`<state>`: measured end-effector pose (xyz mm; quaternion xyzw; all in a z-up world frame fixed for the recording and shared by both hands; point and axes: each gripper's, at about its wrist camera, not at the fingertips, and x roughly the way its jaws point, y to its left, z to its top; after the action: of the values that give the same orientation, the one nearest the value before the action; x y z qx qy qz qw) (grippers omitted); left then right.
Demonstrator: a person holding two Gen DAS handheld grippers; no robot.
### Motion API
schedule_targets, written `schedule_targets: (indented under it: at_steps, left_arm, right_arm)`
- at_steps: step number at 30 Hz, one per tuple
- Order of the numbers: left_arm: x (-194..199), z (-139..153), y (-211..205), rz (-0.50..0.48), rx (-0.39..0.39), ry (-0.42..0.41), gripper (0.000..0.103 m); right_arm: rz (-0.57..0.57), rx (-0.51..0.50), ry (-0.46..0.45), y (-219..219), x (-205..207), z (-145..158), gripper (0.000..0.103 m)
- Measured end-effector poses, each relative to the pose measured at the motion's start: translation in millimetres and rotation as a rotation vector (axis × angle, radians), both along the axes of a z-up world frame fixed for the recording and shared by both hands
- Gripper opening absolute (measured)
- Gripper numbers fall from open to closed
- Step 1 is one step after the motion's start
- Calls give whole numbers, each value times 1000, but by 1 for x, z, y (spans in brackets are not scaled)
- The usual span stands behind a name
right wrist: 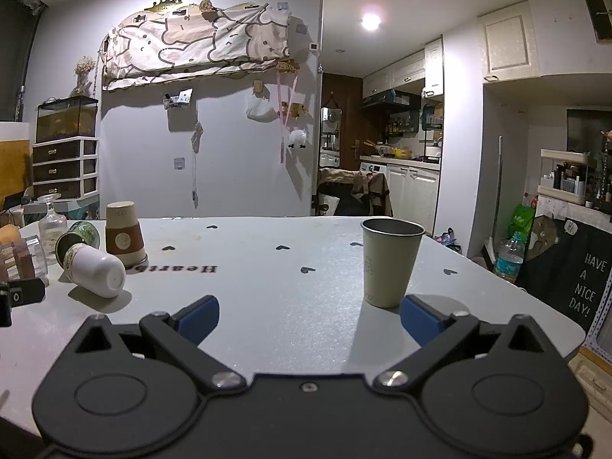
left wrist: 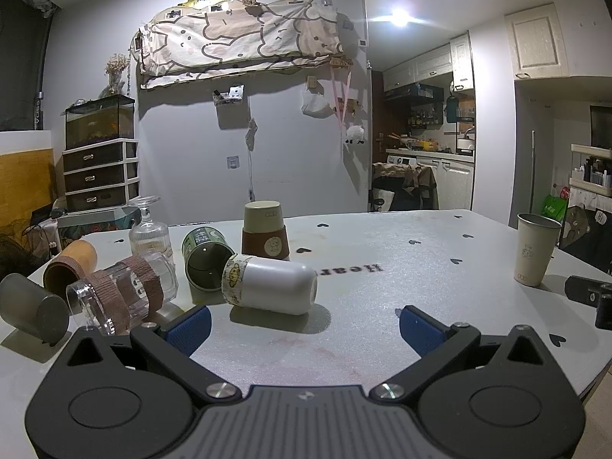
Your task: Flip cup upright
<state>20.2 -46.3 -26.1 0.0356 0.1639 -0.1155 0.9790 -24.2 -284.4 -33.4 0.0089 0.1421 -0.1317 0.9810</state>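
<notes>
Both the left gripper [left wrist: 304,323] and right gripper [right wrist: 310,315] have jaws wide, empty. The white cup [left wrist: 273,281] lies on its side near the worktop's [left wrist: 382,294] left edge; a beige cup [right wrist: 390,262] stands upright near the right edge.

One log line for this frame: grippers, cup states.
left gripper open, empty | right gripper open, empty | white cup on side | beige cup upright

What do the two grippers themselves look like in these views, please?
The left gripper and right gripper look alike: matte black angular linkage arms, silver pivot screws, round black discs at the base, and blue pads on the fingertips. The left one shows a ribbed grey centre plate. No cables, sleeves or hands are visible.
</notes>
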Motion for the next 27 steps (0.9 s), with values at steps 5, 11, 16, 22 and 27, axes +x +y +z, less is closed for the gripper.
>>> schedule_targets:
  at_steps: [5, 11, 16, 22, 27]
  left_arm:
    - [0, 0, 0, 1, 0, 0, 103]
    - [0, 0, 0, 0, 0, -1, 103]
    - [0, 0, 0, 0, 0, 0, 103]
    - [0, 0, 0, 0, 0, -1, 103]
    - [0, 0, -1, -1, 2, -1, 103]
  right_arm:
    - [0, 0, 1, 0, 0, 0, 102]
    - [0, 0, 2, 0, 0, 0, 102]
    - [2, 1, 4, 1, 1, -1, 102]
    - [2, 0, 3, 1, 1, -2, 102]
    - [1, -1, 2, 1, 0, -2, 102]
